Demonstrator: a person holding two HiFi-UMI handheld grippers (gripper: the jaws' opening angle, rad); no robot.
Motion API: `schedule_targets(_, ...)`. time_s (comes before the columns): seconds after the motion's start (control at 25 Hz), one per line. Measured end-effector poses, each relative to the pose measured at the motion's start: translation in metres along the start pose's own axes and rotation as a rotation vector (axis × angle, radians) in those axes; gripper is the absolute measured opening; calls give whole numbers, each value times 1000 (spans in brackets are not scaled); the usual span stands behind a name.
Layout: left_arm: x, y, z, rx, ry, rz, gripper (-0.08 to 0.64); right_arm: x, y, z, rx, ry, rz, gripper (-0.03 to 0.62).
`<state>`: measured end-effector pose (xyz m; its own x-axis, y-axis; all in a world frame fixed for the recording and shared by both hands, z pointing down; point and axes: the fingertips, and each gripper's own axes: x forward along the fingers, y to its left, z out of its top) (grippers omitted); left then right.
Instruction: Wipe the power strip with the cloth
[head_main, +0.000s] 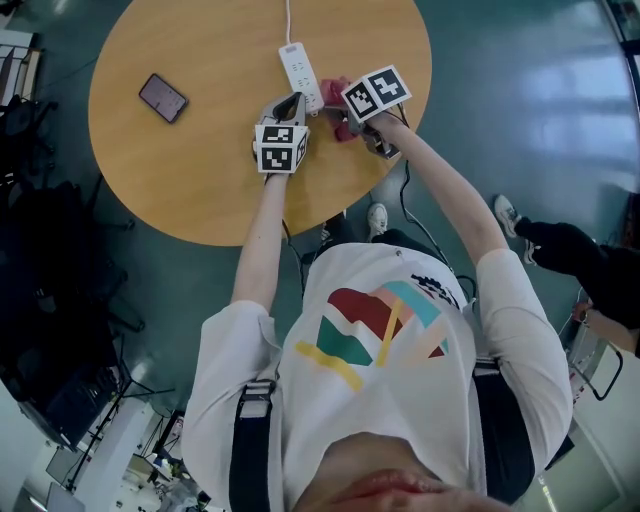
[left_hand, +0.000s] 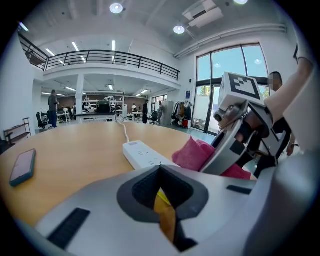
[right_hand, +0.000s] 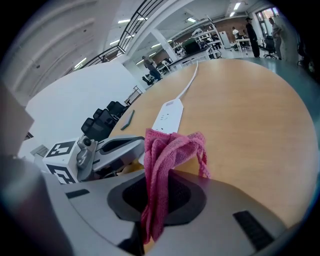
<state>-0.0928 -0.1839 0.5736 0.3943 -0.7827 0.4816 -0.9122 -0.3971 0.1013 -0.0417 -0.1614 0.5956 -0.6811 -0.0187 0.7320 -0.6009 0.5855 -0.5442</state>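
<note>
A white power strip (head_main: 300, 72) lies on the round wooden table (head_main: 210, 190), its cable (head_main: 288, 20) running off the far edge. My right gripper (head_main: 345, 122) is shut on a pink cloth (head_main: 341, 126), which hangs bunched from its jaws just right of the strip's near end. In the right gripper view the cloth (right_hand: 170, 150) drapes over the right gripper (right_hand: 160, 172) with the strip (right_hand: 169, 115) beyond. My left gripper (head_main: 292, 102) is shut with nothing in it, its tips just short of the strip's near end. From the left gripper (left_hand: 160, 167) the strip (left_hand: 142, 154) and cloth (left_hand: 192, 152) lie ahead.
A dark phone (head_main: 163, 97) lies on the table's left side, well apart from the strip. The table's near edge curves just behind both grippers. A seated person's dark leg and shoe (head_main: 560, 245) are on the floor at right.
</note>
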Motion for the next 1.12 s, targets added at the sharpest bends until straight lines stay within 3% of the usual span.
schedule_targets(0.12,0,0,-2,2,0,-10,43,0,0,-3,-12,8,-2,40)
schedule_targets(0.36,-1,-1,-3,80,4,-11,43,-4,-1,1,-50,23,-20,40)
schedule_targets(0.84,-16,14,-6,-6,-16,-54,43,-4,15,97,-127,-46,-78,39)
schedule_targets(1.12,-10,5,-13,78,26,-99,43,7,11,98,-111,-44,-89,40)
